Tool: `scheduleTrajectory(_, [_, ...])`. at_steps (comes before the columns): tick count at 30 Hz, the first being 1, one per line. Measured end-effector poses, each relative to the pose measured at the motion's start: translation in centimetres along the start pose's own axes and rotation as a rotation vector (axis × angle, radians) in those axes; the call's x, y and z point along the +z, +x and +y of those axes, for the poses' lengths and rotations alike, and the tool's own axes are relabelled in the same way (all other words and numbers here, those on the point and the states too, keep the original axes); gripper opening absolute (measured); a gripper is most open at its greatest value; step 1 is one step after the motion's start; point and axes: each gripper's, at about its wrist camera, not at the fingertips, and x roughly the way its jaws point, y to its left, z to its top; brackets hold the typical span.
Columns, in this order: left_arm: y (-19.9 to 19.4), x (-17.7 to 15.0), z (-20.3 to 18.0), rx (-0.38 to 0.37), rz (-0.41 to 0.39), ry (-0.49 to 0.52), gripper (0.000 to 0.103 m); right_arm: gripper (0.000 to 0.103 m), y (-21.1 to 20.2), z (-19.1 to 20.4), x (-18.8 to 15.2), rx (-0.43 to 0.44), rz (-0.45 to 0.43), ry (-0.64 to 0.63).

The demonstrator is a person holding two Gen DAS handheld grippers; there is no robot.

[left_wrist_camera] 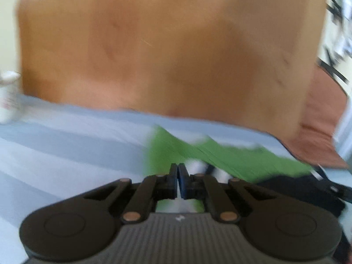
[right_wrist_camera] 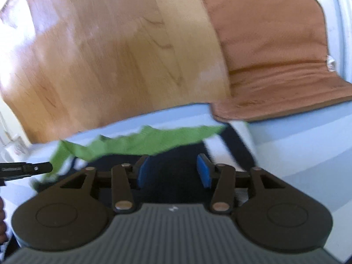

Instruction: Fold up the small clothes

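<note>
Your left gripper is sitting at six o'clock in the left wrist view with its jaws pressed together; whether any cloth is pinched between them, the blur is hiding. Your right gripper is standing at six o'clock in its own view with its two blue pads spread apart and nothing between them but dark fabric lying beneath.

Just past the left fingertips, one green garment is lying crumpled, running from twelve toward three o'clock of the gripper, with white patches showing at its near edge. A black garment is lying at three o'clock, touching the green one. All of it is resting on a pale blue striped cloth.

The right wrist view is giving you what the left is not: the black garment is sitting directly under the open pads, and the green garment is stretching from ten to one o'clock beyond them. Your left gripper's tip is poking in at nine o'clock.

Farther out, both views are showing one wooden tabletop and one brown cushion at one to two o'clock. Only the left view is showing one white bottle at nine o'clock.
</note>
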Motion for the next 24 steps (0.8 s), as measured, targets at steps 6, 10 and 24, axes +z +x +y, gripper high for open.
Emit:
scheduleTrajectory(6, [0.4,0.8,3.1,-0.103,0.081,-0.134,0.003,0.051,2.0,2.8,0.3,0.057,0.038,-0.070])
scheduleTrajectory(10, [1.2,0.4,1.4,-0.199,0.185,-0.086,0.023,0.058,3.3,4.9,1.3,0.120,0.081,-0.117])
scheduleTrajectory(24, [1.3,-1.2,-0.5,-0.239,0.220,-0.027,0.010,0.016,5.8,9.0,-0.4,0.076,0.076,-0.323])
